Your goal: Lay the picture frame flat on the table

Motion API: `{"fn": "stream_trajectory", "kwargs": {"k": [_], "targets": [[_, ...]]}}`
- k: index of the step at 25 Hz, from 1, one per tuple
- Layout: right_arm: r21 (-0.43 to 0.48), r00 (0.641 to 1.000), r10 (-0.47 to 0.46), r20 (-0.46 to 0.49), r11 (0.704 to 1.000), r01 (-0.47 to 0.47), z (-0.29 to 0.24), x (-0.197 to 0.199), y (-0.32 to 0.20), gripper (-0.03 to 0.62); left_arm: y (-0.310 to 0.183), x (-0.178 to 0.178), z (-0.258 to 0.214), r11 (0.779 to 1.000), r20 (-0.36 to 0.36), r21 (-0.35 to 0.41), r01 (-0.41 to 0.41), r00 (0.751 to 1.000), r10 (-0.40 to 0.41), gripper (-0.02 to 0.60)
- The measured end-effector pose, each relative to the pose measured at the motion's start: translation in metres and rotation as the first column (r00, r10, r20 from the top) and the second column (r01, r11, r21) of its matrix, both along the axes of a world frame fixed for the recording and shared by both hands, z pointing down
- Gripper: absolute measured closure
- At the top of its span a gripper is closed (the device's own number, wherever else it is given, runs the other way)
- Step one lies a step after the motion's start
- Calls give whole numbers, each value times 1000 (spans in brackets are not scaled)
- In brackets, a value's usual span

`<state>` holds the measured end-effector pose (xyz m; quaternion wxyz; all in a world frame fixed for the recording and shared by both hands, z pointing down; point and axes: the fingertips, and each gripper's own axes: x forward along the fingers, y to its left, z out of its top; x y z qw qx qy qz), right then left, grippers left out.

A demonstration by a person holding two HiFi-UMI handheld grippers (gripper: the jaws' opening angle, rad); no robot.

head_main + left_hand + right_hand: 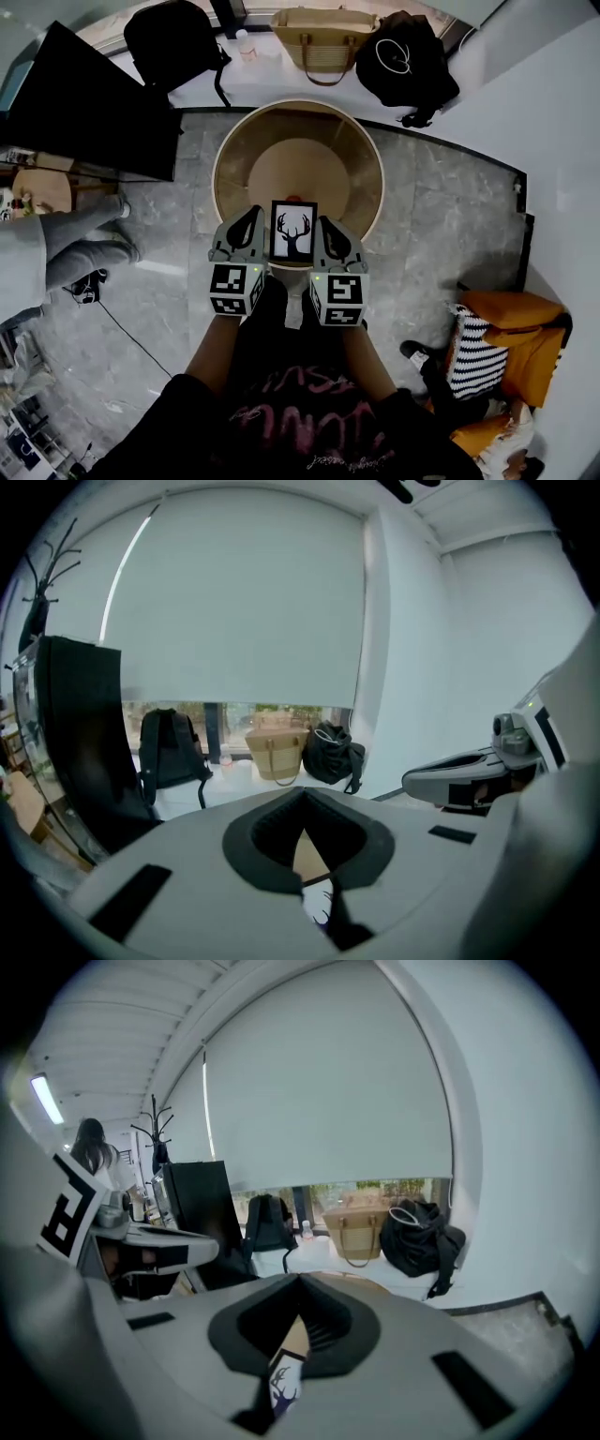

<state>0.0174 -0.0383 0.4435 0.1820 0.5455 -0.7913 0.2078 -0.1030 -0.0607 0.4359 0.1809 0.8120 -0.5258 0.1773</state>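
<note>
Your left gripper [251, 220] and right gripper [324, 227] each pinch nearly closed on a side of the picture frame [293, 231], mid-picture, over the round table's [230, 155] near rim. Backpack [173, 42] and straw bag [323, 37] sit along the top.

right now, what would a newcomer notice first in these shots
The black picture frame with the deer silhouette draws the eye, its face towards the person. The left gripper and the right gripper each have their jaws closed on one side edge, at the near rim of the round wooden table. Beyond it, a black backpack, a woven tan tote bag and a black bag sit on the white ledge.
</note>
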Motion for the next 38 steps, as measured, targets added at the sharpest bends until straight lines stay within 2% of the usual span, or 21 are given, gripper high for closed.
{"fn": "stream_trajectory", "kwargs": {"k": [4,13,19,24,30,35,38], "targets": [[70,1000,14,-1,997,-14,-37,2,-5,574,-5,-6,-30,999,6,51,6,1000,-7,571],[145,1000,17,-8,989,-16,-80,4,-4,574,-4,-6,-76,993,-22,120,10,1000,-7,571],[206,1000,13,-21,978,-9,-111,3,-7,574,-9,-7,-112,981,-13,195,-9,1000,11,571],[268,1000,16,-26,963,-8,-141,1,-14,574,-21,-7,-146,966,-32,257,-17,999,26,571],[325,1000,21,-18,946,-14,-169,1,-19,574,-24,-2,-176,946,-4,318,-56,998,61,571],[350,999,30,-43,937,-13,-182,9,-18,574,-20,4,-185,929,60,341,-145,989,133,571],[350,998,47,-46,936,-28,-182,13,-19,574,-22,-1,-189,930,52,342,-131,991,121,571]]}}
